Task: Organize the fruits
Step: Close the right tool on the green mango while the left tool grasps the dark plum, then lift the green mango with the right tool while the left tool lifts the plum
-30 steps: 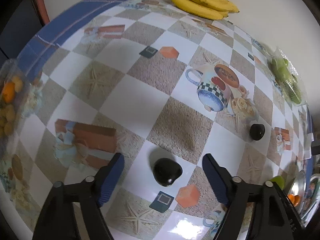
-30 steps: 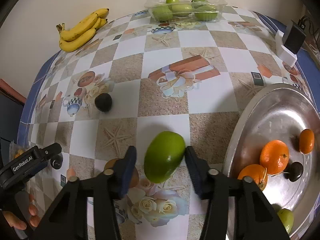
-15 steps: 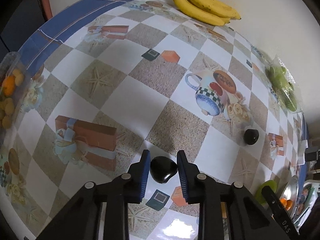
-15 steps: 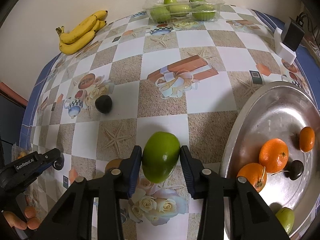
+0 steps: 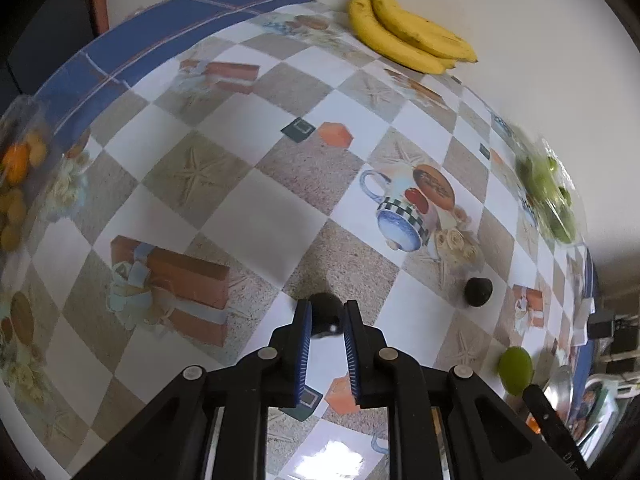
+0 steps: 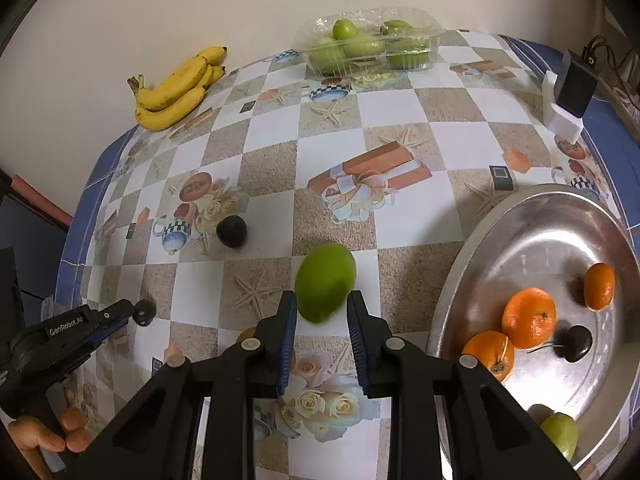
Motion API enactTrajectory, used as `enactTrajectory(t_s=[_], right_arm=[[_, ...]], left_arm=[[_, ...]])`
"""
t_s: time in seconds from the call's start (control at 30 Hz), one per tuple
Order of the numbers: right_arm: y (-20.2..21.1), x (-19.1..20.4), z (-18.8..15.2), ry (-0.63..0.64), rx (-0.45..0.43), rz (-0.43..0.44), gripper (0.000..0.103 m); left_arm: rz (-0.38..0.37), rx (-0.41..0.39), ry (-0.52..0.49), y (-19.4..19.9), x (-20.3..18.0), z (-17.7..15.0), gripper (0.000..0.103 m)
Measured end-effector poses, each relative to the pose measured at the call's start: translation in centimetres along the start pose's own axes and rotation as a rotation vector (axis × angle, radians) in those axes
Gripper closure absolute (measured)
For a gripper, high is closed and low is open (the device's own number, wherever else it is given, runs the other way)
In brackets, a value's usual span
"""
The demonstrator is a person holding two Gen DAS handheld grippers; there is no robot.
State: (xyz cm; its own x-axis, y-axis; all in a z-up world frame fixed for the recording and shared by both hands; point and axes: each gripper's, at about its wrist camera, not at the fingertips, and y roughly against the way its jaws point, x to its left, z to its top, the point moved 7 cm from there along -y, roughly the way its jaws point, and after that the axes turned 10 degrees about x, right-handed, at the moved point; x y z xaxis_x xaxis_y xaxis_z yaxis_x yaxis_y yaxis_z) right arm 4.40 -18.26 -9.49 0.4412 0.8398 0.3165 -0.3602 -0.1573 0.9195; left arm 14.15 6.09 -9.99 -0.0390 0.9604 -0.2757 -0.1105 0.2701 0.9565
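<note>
My left gripper [image 5: 325, 314] is shut on a small black fruit [image 5: 326, 312] and holds it just above the tablecloth; it also shows in the right wrist view [image 6: 144, 311]. My right gripper [image 6: 322, 300] is shut on a green mango [image 6: 325, 281], also seen in the left wrist view [image 5: 515, 369]. A second black fruit [image 6: 232, 231] lies on the table, shown too in the left wrist view [image 5: 478, 291]. A silver tray [image 6: 532, 216] at the right holds oranges [image 6: 528, 317], a dark fruit [image 6: 576, 343] and a green fruit [image 6: 560, 432].
A bunch of bananas [image 6: 176, 90] lies at the back by the wall. A clear plastic box of green fruits [image 6: 368, 46] stands at the back. A black and white block [image 6: 568, 96] sits at the right edge. A bag of orange fruits [image 5: 16, 176] is at the left.
My left gripper closed on the small black fruit and lifted it. My right gripper closed tighter on the green mango and raised it slightly.
</note>
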Motion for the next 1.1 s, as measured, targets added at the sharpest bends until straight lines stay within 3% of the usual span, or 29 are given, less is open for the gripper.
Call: enactTrajectory(t_s=[0.2, 0.4, 0.43, 0.5, 0.8, 1.0, 1.1], right_arm=[[-0.3, -0.5, 0.1, -0.021, 0.005, 0.009, 0.076], [-0.1, -1.1, 0.9, -0.047, -0.035, 0.026, 0.075], [-0.2, -1.1, 0.9, -0.049, -0.034, 0.029, 0.069], [-0.7, -1.1, 1.1, -0.055, -0.027, 0.039, 0.061], [-2.5, -0.6, 1.2, -0.036, 0.005, 0.025, 0.061], [-3.2, -0.3, 1.5, -0.035, 0.013, 0.024, 0.061], [-3.4, -0.2, 1.5, -0.036, 0.017, 0.028, 0.064]], left_arm=[[-0.024, 0.005, 0.026, -0.4, 0.1, 0.3, 0.059], [-0.022, 0.005, -0.002, -0.7, -0.7, 0.5, 0.054], [-0.021, 0.007, -0.003, -0.9, -0.7, 0.5, 0.052], [-0.017, 0.017, -0.015, -1.3, -0.9, 0.5, 0.052], [0.024, 0.037, -0.048, -3.0, -1.3, 0.6, 0.053], [0.069, 0.031, -0.083, -3.3, -1.7, 0.6, 0.070], [0.079, 0.027, -0.088, -3.3, -1.7, 0.6, 0.073]])
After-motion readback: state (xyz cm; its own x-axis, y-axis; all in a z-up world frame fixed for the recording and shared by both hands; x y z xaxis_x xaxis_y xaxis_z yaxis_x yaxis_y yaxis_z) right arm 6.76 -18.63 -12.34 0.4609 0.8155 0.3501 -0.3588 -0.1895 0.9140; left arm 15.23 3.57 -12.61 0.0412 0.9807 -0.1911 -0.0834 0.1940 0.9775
